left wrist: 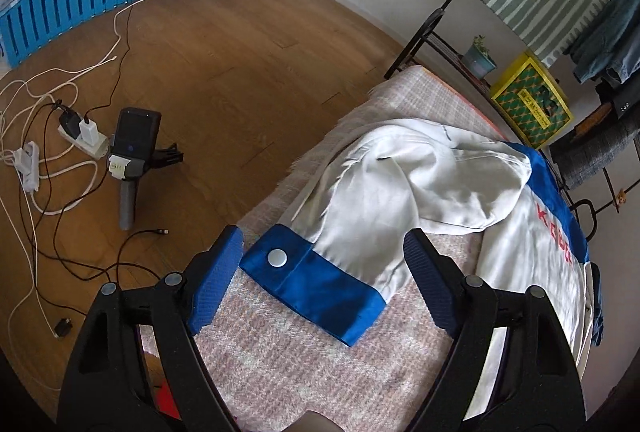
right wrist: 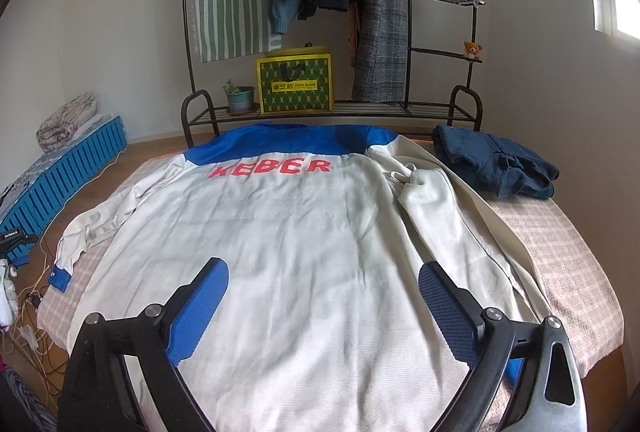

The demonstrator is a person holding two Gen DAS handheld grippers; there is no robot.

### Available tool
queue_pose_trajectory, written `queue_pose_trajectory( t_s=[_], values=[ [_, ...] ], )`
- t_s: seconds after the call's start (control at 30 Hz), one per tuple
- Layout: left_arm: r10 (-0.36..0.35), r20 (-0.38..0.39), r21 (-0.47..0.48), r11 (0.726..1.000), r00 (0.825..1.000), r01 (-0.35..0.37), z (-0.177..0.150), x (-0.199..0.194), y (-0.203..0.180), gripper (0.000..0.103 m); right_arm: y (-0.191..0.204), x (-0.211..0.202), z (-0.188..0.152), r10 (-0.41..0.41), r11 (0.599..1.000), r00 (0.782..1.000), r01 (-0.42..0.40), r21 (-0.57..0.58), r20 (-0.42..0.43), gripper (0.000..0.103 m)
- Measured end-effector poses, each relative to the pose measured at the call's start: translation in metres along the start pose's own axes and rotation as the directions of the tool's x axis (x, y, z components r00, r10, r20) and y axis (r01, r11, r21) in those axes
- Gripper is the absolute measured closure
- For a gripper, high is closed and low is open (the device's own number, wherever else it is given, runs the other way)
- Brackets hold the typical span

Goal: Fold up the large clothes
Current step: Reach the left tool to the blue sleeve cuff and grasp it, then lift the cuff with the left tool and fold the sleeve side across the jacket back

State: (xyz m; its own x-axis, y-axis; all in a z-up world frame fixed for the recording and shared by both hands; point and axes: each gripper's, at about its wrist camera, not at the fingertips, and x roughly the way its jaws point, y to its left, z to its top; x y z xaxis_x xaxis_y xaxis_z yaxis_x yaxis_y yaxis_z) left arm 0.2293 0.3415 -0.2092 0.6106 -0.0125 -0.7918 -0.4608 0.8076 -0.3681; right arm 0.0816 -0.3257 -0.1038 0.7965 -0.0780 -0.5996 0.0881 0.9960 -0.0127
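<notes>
The jacket (right wrist: pixel 280 232) lies back-up across the bed (right wrist: pixel 568 240). Both hand-held grippers, left (left wrist: pixel 324 252) and right (right wrist: pixel 324 280), are released. The blue cuff (left wrist: pixel 316 284) at the bed's left edge may slide floorward if pinched shallowly.

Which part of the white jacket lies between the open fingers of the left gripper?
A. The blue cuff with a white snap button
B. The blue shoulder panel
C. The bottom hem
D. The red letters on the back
A: in the left wrist view the blue cuff with its snap button lies between the fingers of the open left gripper.
</notes>
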Motion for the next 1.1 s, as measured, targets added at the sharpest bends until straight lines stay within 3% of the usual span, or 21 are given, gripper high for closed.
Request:
queue_pose_trajectory(
  t_s=[0.17, 0.5, 0.63, 0.73, 0.8, 0.87, 1.1],
  values=[
    [0.006, -0.071, -0.014, 1.000, 0.997, -0.007, 0.000, 0.037, 0.009, 0.018, 0.006, -0.002, 0.002, -0.027, 1.000, 1.000, 0.027, -0.011, 0.011, 0.007],
    [0.001, -0.115, -0.039, 0.999, 0.993, -0.005, 0.001, 0.063, 0.008, 0.021, 0.010, 0.009, 0.001, -0.035, 0.999, 0.999, 0.034, -0.025, -0.016, 0.007],
    [0.012, -0.128, -0.025, 1.000, 0.992, -0.016, 0.001, 0.069, 0.006, 0.043, 0.013, 0.008, 0.002, -0.035, 0.999, 0.999, 0.034, -0.034, -0.003, 0.007],
    [0.057, -0.125, 0.008, 0.998, 0.991, -0.057, 0.000, 0.072, 0.002, 0.071, 0.018, 0.008, 0.001, -0.032, 0.999, 0.999, 0.032, -0.041, 0.000, 0.007],
    [0.061, -0.105, 0.029, 0.998, 0.993, -0.059, 0.001, 0.069, -0.002, 0.078, 0.021, 0.008, 0.000, -0.033, 0.998, 0.999, 0.033, -0.051, 0.001, 0.007],
    [0.045, -0.084, 0.051, 0.998, 0.995, -0.041, 0.002, 0.063, -0.007, 0.099, 0.023, 0.008, -0.001, -0.035, 0.997, 0.999, 0.035, -0.062, 0.001, 0.007],
    [0.007, 0.006, 0.127, 0.992, 1.000, -0.008, 0.005, 0.034, -0.027, 0.099, 0.026, 0.009, -0.005, -0.035, 0.997, 0.999, 0.035, -0.069, -0.010, 0.007]
  ],
)
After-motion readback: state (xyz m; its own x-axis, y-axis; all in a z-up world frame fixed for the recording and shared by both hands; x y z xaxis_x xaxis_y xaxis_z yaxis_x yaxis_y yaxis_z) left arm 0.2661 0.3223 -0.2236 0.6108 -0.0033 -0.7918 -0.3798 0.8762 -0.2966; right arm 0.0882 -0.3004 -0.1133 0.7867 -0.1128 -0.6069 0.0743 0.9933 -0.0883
